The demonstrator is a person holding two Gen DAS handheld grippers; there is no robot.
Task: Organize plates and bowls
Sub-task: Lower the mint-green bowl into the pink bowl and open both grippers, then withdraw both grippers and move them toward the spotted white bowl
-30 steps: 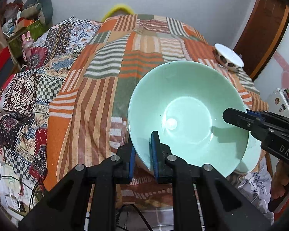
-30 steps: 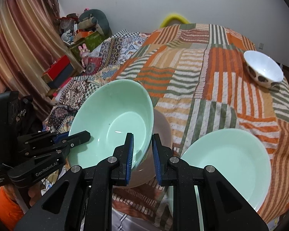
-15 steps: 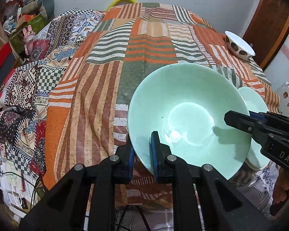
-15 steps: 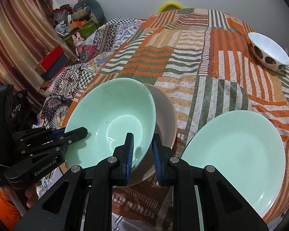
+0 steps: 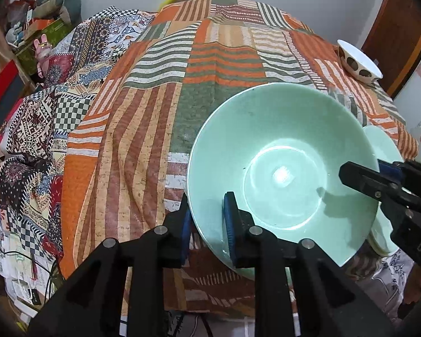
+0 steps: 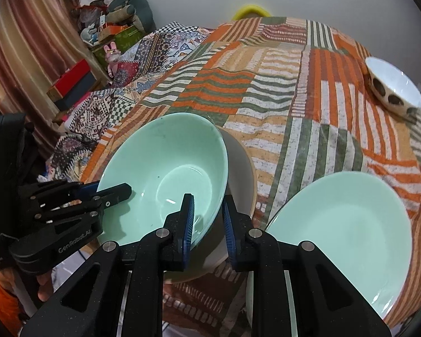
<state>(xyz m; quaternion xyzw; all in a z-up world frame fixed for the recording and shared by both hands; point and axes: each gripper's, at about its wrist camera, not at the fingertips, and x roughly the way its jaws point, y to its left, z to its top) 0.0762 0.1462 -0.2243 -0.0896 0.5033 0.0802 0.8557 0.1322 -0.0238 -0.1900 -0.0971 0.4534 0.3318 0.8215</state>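
My left tongs (image 5: 207, 219) are right in front of me. The rim of the green bowl (image 5: 280, 146) sits between the two blue pads. These tongs have just been opening, so the pads now stand a little apart and do not squeeze the rim.

My right tongs (image 6: 207, 219) are on the other side of the same bowl. They pinch its rim, with one pad inside the bowl and one outside.

I can read "GenRobot.AI" in white letters on the side of the left tongs. On the right tongs I can read "DAS", and the rest is cut off at the edge.

The green bowl sits tilted inside a wider tan bowl (image 6: 241, 168), at the near edge of the striped cloth (image 5: 143, 140). Just beside them, on my right, lies a big green plate (image 6: 345, 224). It reaches out past the near edge of the cloth.

Far away, near the right corner of the cloth, is a white bowl (image 6: 395, 84) with brown spots on the outside. It is well apart from the other dishes.

Past the cloth on the left I see a pink bunny toy (image 6: 113, 53), a red box (image 6: 73, 75) and a striped curtain (image 6: 28, 42).
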